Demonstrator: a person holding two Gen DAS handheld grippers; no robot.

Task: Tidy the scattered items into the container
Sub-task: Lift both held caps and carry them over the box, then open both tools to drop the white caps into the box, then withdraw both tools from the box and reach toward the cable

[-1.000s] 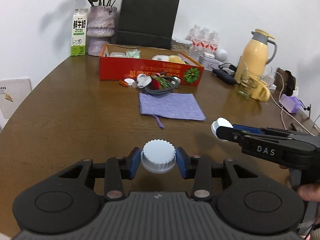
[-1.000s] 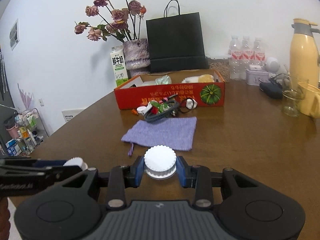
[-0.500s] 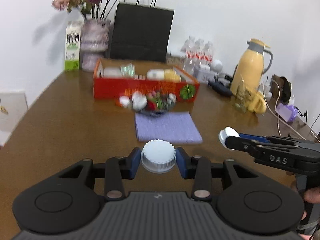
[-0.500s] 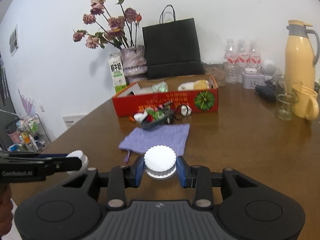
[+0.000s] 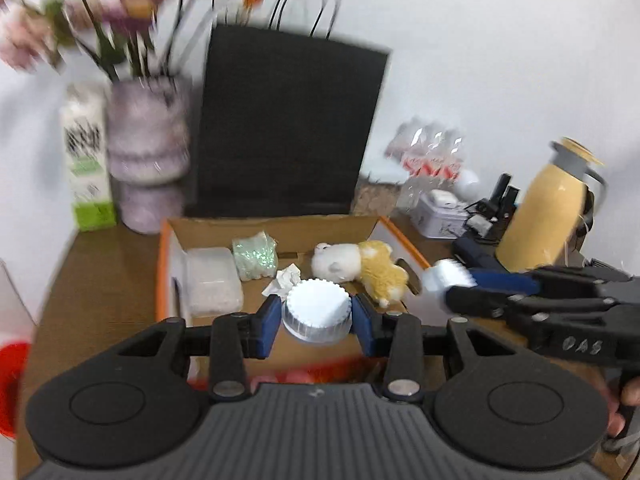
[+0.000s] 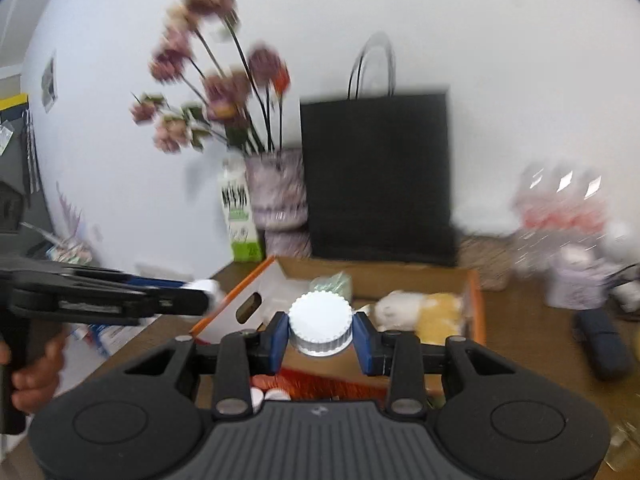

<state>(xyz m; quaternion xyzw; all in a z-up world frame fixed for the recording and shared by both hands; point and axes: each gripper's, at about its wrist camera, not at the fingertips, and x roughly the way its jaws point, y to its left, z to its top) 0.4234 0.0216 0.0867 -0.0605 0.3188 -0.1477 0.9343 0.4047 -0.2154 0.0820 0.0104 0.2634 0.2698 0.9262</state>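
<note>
My left gripper (image 5: 316,326) is shut on a white ribbed cap (image 5: 316,306) and hangs over the front wall of the orange cardboard box (image 5: 161,272). In the right wrist view my right gripper (image 6: 320,338) is shut on a second white ribbed cap (image 6: 320,316) above the same box (image 6: 476,300). Each gripper shows in the other's view, the right gripper (image 5: 448,284) at the right and the left gripper (image 6: 204,294) at the left, both holding their caps. Inside the box lie a clear plastic case (image 5: 212,282), a green glittery bundle (image 5: 256,258), a crumpled tissue (image 5: 286,280) and a white-and-yellow plush toy (image 5: 360,266).
Behind the box stand a black paper bag (image 5: 288,128), a vase of flowers (image 5: 146,148) and a milk carton (image 5: 86,160). To the right are water bottles (image 5: 432,152), a tin (image 5: 440,220) and a yellow jug (image 5: 548,208). Small loose items (image 6: 264,394) lie before the box.
Both grippers have moved forward and up from the near table to the box, each still gripping its white cap. The purple cloth has dropped out of view.
</note>
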